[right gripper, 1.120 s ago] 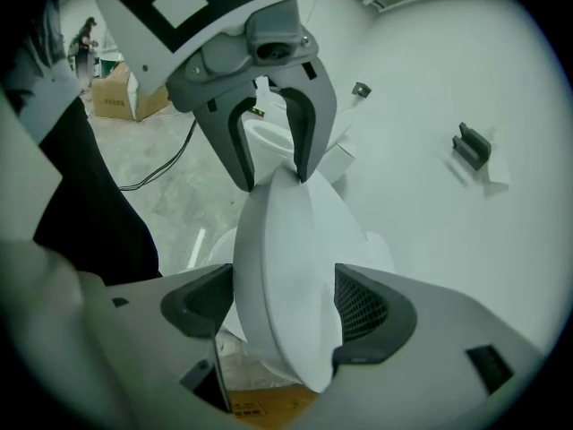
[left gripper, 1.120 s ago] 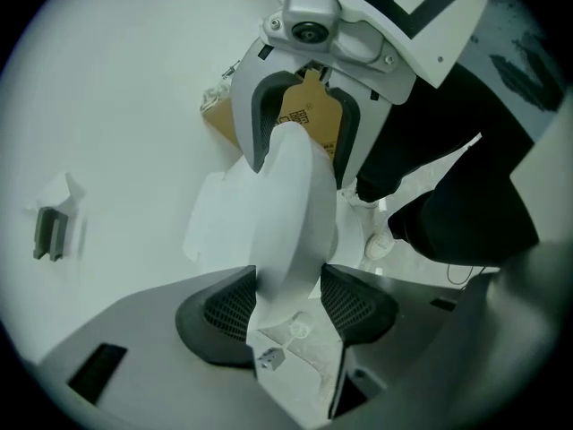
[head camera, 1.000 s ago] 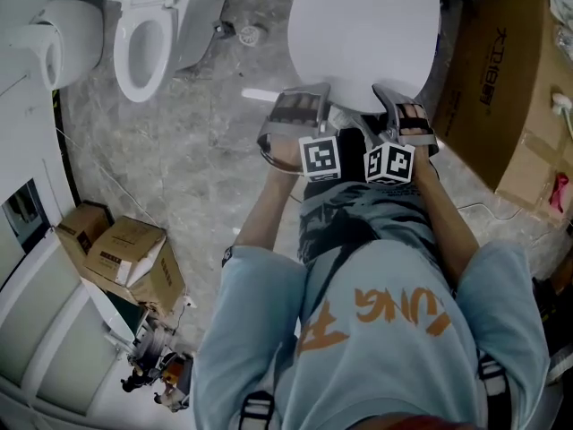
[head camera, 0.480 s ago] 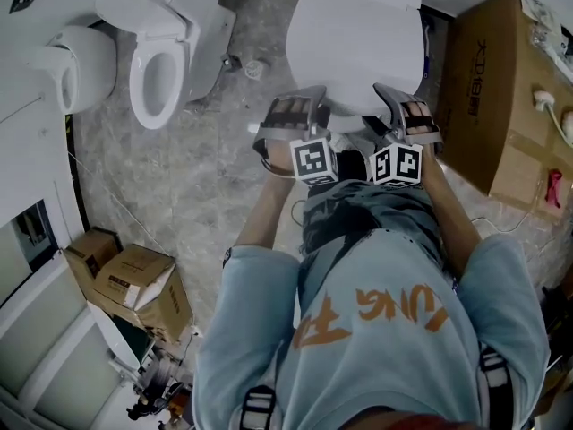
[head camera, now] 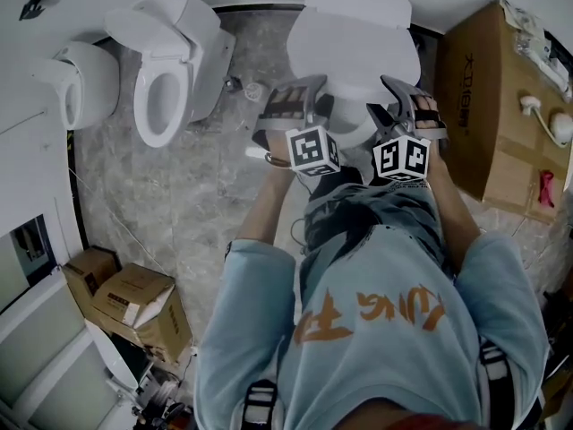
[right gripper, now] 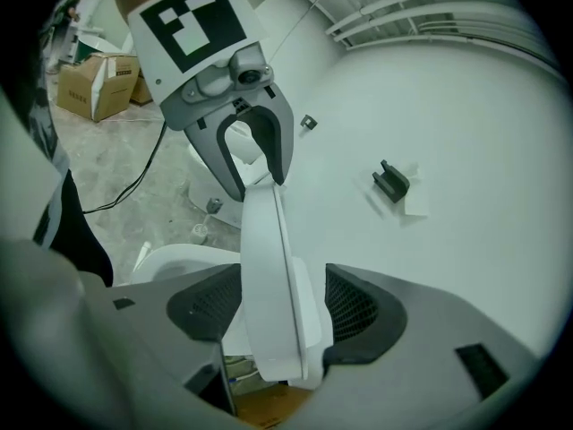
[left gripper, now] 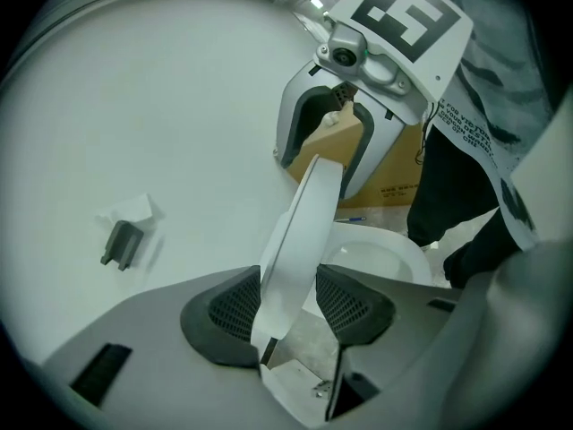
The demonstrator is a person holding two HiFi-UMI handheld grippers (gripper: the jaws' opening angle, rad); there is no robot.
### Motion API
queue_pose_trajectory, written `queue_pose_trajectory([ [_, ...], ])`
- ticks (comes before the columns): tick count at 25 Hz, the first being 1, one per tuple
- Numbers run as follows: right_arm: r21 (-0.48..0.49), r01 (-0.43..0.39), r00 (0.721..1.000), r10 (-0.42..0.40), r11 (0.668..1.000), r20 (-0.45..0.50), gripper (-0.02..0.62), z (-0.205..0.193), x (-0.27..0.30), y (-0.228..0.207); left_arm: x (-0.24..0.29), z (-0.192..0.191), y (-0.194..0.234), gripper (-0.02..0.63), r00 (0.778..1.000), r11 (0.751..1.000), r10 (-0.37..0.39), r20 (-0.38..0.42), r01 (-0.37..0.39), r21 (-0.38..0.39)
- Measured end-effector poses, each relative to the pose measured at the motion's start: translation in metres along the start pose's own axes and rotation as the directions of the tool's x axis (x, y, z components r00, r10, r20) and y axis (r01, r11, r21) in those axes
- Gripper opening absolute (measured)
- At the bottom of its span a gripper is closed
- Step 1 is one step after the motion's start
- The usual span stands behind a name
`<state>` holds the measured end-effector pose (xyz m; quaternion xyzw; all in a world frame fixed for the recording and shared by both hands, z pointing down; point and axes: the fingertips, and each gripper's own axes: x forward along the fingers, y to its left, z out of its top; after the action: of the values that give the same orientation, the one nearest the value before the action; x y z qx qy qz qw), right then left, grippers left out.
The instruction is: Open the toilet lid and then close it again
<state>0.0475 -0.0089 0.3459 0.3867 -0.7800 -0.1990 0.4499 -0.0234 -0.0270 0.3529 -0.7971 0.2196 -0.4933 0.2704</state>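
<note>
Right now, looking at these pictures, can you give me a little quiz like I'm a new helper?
1. What sits between the jaws of the left claw and the right claw?
2. True or false: the second toilet's bowl is covered.
3. The large cardboard box stands at the person's: A) left, B) right, C) back?
Key: 1. The toilet lid; both claws have just been closing, pads on it. 2. False. 3. B.

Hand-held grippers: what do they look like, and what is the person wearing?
The left hand-held gripper and right hand-held gripper are grey plastic with two jaws lined by dark mesh pads, each bearing a white cube with black square markers. The person wears a light blue short-sleeved T-shirt with orange lettering.
</note>
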Motion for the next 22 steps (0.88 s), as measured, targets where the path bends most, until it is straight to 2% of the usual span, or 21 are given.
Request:
queue_pose_trajectory([
  [6,0.009,0.091,0.996,-0.091,0.996,0.018,0.235,0.006,-0.001,-0.040,0.004,0.017,0.042,0.204,0.998,0.998,0.059,0.017,-0.059,-0.016],
  [9,0.017,0.138,0.990,-0.139,0.990,0.032,0.213,0.009,0.001,-0.066,0.008,0.026,0.066,0.193,0.996,0.996,0.092,0.022,-0.092,-0.016],
  [17,0.026,0.247,0.967,-0.248,0.969,0.050,0.175,0.009,0.016,-0.144,0.030,0.055,0.134,0.107,0.987,0.986,0.159,0.027,-0.158,-0.046],
  [22,0.018,0.302,0.951,-0.303,0.953,0.061,0.118,0.006,0.033,-0.191,0.052,0.071,0.180,0.094,0.980,0.978,0.197,0.028,-0.195,-0.069],
])
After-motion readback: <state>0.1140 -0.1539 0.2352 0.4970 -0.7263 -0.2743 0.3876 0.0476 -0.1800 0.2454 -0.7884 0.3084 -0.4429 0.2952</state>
